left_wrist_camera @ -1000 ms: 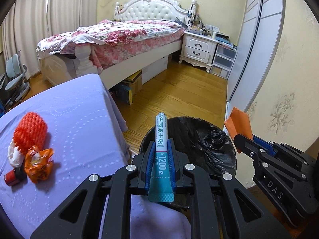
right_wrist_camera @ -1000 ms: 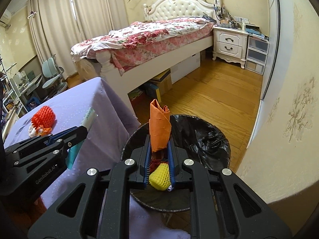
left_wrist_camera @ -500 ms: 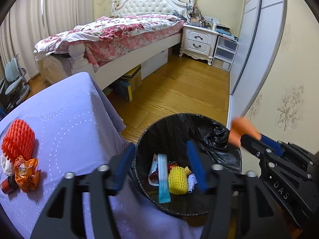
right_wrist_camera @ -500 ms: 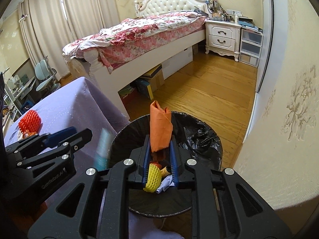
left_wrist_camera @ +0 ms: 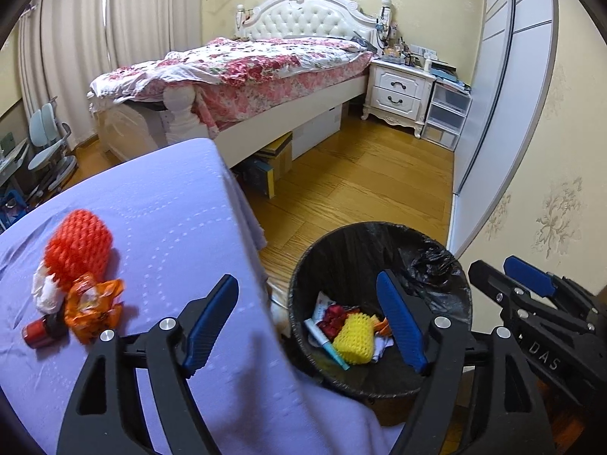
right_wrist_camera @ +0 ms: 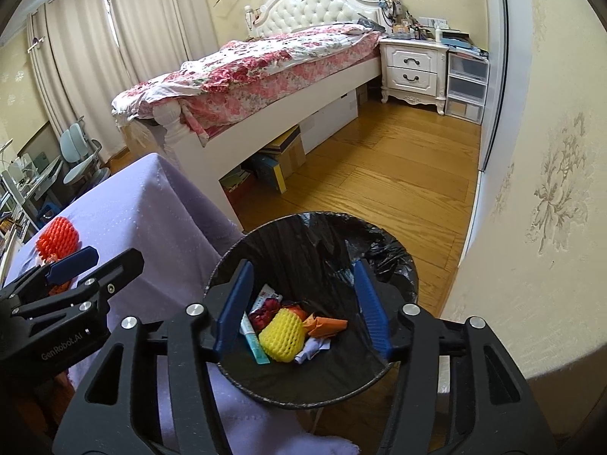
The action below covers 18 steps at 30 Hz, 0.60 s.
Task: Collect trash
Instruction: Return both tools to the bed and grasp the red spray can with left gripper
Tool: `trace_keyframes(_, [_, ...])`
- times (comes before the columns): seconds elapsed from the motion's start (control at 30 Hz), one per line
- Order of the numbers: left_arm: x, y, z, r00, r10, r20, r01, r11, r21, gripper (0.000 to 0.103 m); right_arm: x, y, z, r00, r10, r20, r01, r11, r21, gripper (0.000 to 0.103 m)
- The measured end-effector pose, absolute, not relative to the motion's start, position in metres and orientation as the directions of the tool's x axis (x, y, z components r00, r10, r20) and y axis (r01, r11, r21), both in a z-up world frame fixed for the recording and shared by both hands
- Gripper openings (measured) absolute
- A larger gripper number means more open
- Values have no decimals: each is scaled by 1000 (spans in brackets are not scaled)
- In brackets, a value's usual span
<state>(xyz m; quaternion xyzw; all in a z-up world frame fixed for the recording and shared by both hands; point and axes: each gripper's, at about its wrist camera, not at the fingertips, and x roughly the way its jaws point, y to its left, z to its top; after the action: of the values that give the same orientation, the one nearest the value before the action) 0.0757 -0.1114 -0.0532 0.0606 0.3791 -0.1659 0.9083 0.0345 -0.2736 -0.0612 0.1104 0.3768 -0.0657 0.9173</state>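
Both grippers, left gripper and right gripper, gape empty over the black-lined round bin; next likely the red foam net at left of frame.

It is a home bedroom: a bed stands at 12 o'clock, a nightstand at 1 o'clock, curtains at 10 o'clock.

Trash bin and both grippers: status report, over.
Left gripper open, empty. Right gripper open over trash bin; orange wrapper and teal tube inside. Red foam net, orange packet on table. Nothing blocking.
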Motion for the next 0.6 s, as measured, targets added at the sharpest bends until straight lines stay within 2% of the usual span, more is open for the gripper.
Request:
trace_keyframes(0.23, [61,-62,-56,680,-182,-710,267,964,8,76,33,-248,-58,705,19,-709,152,972,178,60])
trace_keyframes(0.6, [50,30,-62,684,-45,-729,72,997,6,76,35,-169,-54,676,144,-722,-11,982,187,62])
